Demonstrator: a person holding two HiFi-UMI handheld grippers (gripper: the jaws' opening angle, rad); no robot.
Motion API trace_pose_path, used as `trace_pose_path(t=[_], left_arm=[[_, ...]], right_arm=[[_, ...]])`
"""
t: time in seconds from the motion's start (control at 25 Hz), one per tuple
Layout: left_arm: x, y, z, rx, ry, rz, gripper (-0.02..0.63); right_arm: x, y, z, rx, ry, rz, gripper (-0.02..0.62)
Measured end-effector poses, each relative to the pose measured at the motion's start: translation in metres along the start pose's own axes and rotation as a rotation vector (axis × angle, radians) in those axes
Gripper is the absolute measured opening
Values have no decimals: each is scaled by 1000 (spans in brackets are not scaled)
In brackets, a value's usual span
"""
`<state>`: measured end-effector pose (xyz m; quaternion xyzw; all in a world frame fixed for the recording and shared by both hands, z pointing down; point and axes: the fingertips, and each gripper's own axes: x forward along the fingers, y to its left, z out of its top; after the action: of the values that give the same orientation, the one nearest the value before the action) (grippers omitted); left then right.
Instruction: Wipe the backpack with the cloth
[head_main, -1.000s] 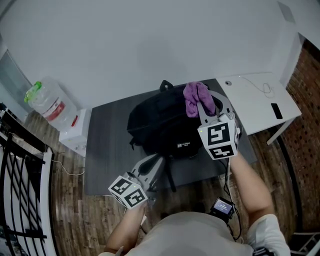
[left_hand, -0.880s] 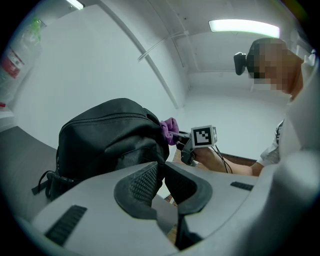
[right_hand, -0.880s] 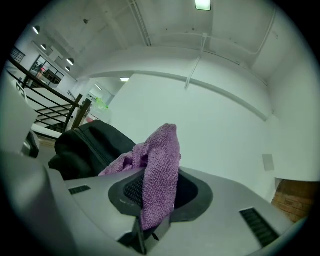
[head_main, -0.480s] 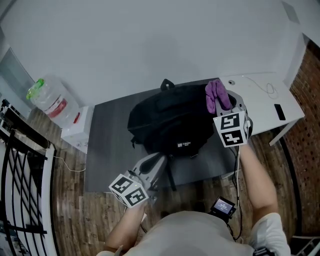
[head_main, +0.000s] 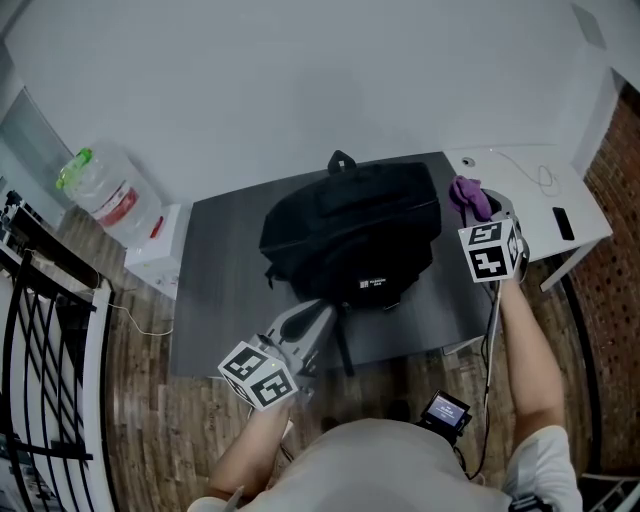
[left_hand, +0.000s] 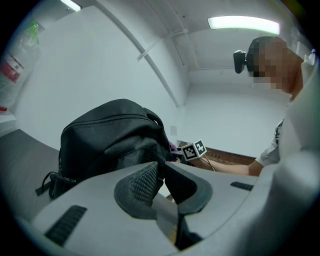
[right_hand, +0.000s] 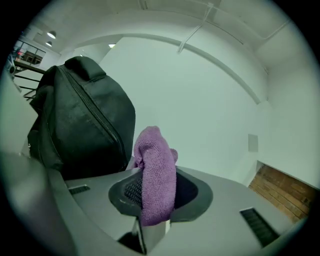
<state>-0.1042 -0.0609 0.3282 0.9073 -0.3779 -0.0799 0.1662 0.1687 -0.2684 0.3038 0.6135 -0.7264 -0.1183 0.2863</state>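
A black backpack (head_main: 350, 235) lies on the dark grey table (head_main: 215, 290); it also shows in the left gripper view (left_hand: 110, 137) and the right gripper view (right_hand: 80, 120). My right gripper (head_main: 478, 205) hangs just off the backpack's right side, over the table's right edge, shut on a purple cloth (head_main: 468, 196). The cloth (right_hand: 157, 170) hangs bunched between the right gripper's (right_hand: 157, 187) pads. My left gripper (head_main: 320, 315) is at the backpack's near edge, beside a dangling strap (head_main: 341, 345). In its own view the left gripper (left_hand: 162, 175) has its jaws pinched on black backpack fabric.
A white desk (head_main: 530, 200) with a phone (head_main: 563, 223) and a thin cable adjoins the table on the right. A large water bottle (head_main: 100, 190) and a white box (head_main: 158, 255) stand at left. A black railing (head_main: 40, 350) runs along the far left, over wooden floor.
My right gripper has carried the purple cloth rightward, from over the backpack's top to just past its right side. The left gripper and backpack have stayed put.
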Motion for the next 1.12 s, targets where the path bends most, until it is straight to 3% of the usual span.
trace_pose_path(t=[0.16,0.44,0.6,0.72,0.96,1.12], left_arm=[[0,1,1,-7,5,4,41],[-4,-1,0,-7,0,-13,41],[-10,-1,-1,-17,-7,-7,41],[-16,0,-3,-25,-15,-1,41],[-32,4,-3,-43,-34,40,41],[-46,12,-5,-58,-49,68,41]], right_arm=[[-25,-12,18,26,-68,-29,92],[-94,14,98,41,-330,20,92],[-132,49,144,33,-475,97,92],[-157,81,174,-38,-577,162,92],[-191,157,205,-148,-624,294,92],[-211,213,228,-201,-745,349,92]])
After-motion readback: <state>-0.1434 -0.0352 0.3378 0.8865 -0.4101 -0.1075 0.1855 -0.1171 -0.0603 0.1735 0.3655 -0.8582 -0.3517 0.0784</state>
